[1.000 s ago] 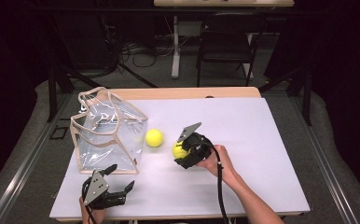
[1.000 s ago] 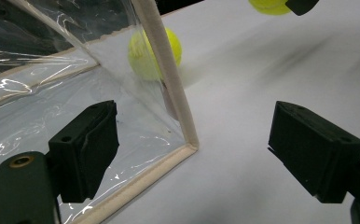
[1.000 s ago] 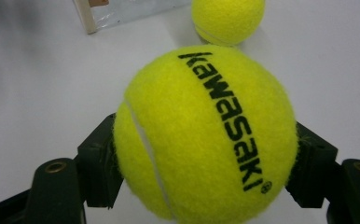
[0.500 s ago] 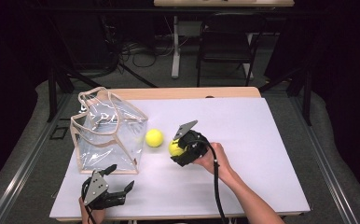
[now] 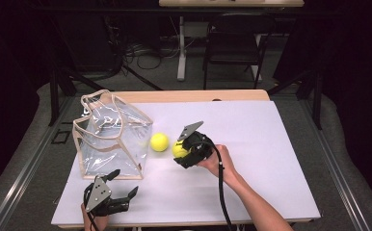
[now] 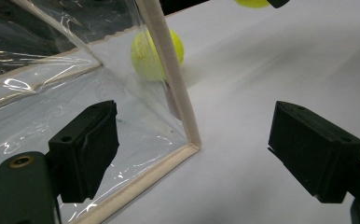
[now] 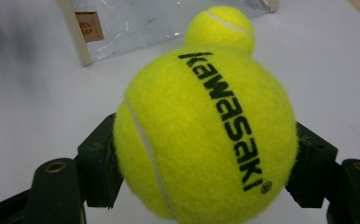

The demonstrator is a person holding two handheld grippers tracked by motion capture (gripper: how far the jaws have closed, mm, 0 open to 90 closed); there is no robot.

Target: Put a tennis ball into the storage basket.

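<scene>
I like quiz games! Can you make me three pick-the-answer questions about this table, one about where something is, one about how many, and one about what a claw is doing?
1. Where is the loose tennis ball?
A. inside the clear bag
B. on the table beside the clear bag
C. on the chair

2. How many tennis balls are there?
A. one
B. two
C. four

3. What is the right claw doing?
A. gripping a tennis ball
B. open with nothing in it
C. pinching the bag's handle

Answers:
1. B, since the high view shows it on the white table next to the clear bag.
2. B, since one lies loose and the held tennis ball is the second.
3. A, since the right gripper view shows both jaws pressed against the ball's sides.
</scene>
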